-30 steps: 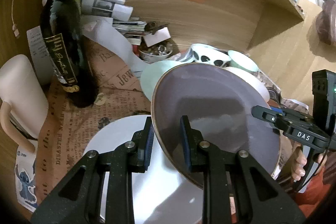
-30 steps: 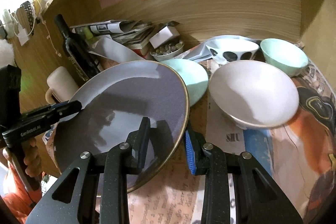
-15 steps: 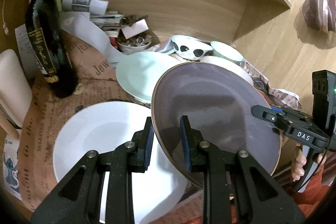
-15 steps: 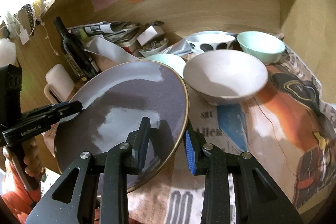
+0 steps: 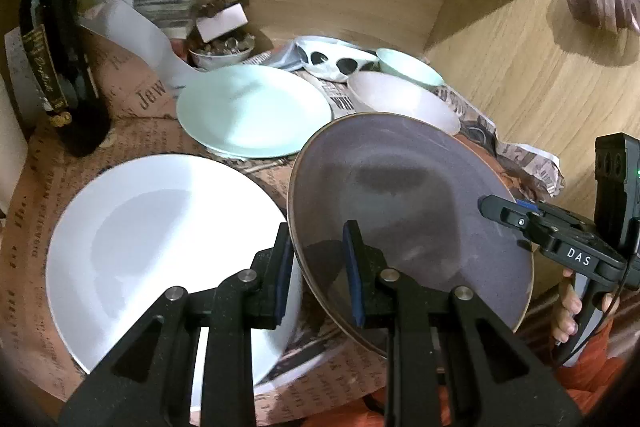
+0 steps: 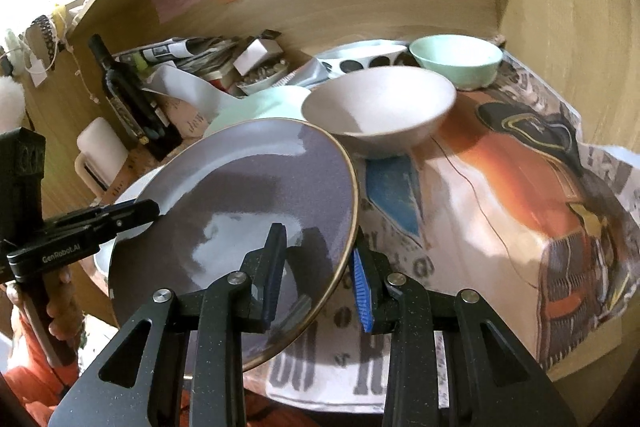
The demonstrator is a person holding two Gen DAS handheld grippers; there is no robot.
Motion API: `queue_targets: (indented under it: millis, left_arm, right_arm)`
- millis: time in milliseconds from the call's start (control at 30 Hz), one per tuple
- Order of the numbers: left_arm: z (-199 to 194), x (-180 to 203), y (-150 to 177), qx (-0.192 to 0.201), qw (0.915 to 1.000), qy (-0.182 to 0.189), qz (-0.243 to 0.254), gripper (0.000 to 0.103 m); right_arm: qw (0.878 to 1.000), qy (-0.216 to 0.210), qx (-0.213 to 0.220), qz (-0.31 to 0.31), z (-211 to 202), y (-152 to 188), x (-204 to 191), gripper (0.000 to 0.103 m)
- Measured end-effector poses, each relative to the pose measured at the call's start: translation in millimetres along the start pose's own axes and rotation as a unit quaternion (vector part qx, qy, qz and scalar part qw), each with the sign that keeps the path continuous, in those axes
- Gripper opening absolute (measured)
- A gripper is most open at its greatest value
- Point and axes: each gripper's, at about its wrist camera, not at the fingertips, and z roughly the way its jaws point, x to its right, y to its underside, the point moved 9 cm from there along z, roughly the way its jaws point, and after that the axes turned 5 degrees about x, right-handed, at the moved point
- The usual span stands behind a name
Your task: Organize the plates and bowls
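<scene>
1. Both claws are clamped on one grey plate with a gold rim (image 5: 412,211): the left gripper (image 5: 318,279) pinches its near-left rim, the right gripper (image 6: 318,279) its near-right rim, each with one pad on top and one beneath. The plate hangs clear of the table, tilted.
2. Just left of the left claw lies a white plate (image 5: 160,243); ahead of it a mint plate (image 5: 256,111). Stacking the grey one on either looks like the step in hand, though which is meant I cannot tell.
3. Move both hands as one; any twist between them would pry at the rim.
4. Level the plate before lowering.
5. Ahead of the right claw sits a pale bowl (image 6: 380,107), with a mint bowl (image 6: 456,61) and a spotted bowl (image 6: 360,61) behind. Keep the far rim away from the pale bowl.
6. Loosen both grips only once the plate rests flat.
</scene>
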Motion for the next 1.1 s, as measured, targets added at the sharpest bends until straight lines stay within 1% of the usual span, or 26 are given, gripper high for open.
queue_targets:
  millis: [367,600,867,1100]
  left_arm:
    - [26.8,18.2,14.2,-0.032,0.9994,0.008,0.009,0.024]
    - [45.0,22.7,19.3,-0.052,0.9985,0.006,0.014,0.024]
    - [56.0,19.8,19.4,-0.059,0.9982,-0.001,0.014,0.024]
    - [58.9,18.7,18.7,-0.060,0.9982,0.000,0.011,0.024]
  right_arm:
    - [0.999,0.016,-0.016,0.022,1.3,18.0,28.2,0.028]
    - [0.999,0.022,-0.029,0.038,10.8,23.5,43.0,0.028]
    - [0.998,0.018,-0.035,0.041,16.3,22.8,45.9,0.028]
    - [0.999,0.020,-0.036,0.035,19.6,23.2,47.2,0.029]
